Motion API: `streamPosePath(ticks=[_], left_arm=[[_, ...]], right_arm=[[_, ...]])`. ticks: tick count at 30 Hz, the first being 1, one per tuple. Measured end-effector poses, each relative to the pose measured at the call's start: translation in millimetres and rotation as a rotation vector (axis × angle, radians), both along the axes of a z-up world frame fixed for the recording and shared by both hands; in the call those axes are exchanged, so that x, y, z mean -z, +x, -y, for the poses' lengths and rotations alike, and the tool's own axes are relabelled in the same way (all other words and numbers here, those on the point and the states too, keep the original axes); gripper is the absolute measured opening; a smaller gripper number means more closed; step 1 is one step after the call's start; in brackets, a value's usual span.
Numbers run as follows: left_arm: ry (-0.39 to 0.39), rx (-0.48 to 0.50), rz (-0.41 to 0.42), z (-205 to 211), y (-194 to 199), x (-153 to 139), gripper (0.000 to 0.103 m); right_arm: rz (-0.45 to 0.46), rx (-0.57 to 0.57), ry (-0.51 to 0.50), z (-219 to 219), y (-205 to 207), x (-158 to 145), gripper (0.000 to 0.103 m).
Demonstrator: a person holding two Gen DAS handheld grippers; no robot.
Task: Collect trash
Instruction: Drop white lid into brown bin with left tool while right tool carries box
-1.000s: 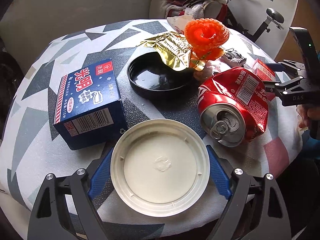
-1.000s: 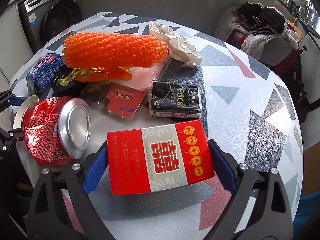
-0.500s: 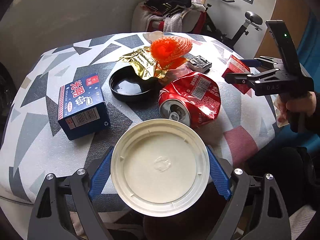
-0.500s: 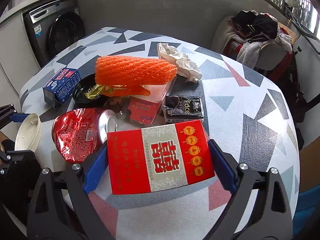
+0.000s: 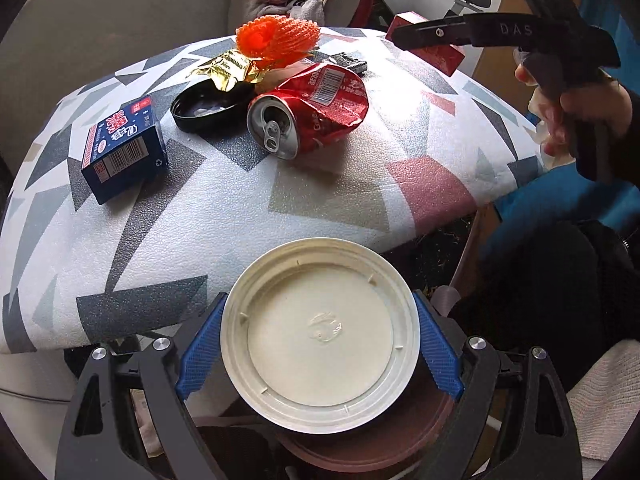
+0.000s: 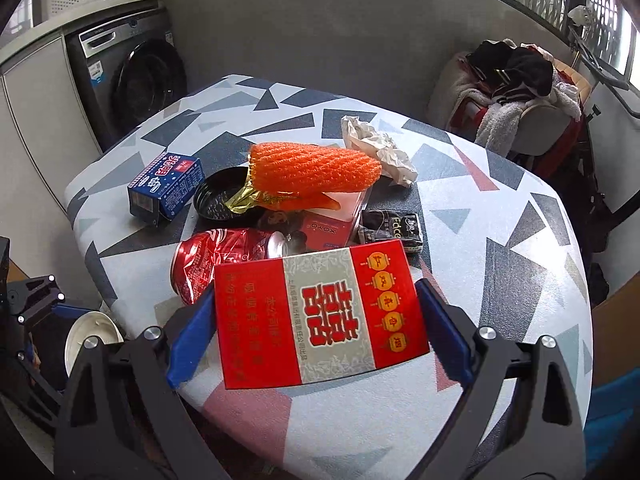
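Glossy crumpled metal can, matt cream plastic lid, glossy printed card box, orange foam net, crinkled gold foil, pebbled tablecloth.

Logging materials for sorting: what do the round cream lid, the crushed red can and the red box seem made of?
Round cream lid: likely matte plastic, with moulded ribs and a centre mark. Crushed red can: thin glossy metal, dented, with a pull tab. Red box: probably glossy printed card, flat with sharp edges.
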State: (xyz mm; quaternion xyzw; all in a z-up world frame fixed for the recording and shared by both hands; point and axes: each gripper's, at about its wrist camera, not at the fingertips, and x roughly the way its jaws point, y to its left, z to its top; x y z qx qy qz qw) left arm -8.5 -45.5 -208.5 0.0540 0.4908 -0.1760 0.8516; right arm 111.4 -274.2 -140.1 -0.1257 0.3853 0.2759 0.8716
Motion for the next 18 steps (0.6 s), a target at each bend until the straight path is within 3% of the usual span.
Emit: streamPosePath(ticks=[8,13,18], left_arm=[[0.001,0.025,-0.057,5,-5,16,0.090],[-0.012,0.002,-0.014,0,-4,1,0.094],[-0.043,-0.108,0.060,-23,0,-28,0.094]], right_arm=[[0.004,-0.006,0.017,-1,-13,-7,0.092],[-0.001,-0.011,0.023,-2,-23,-9,0.092],[-0.008,-0.021,0.033,-3,-38,-10,0.092]])
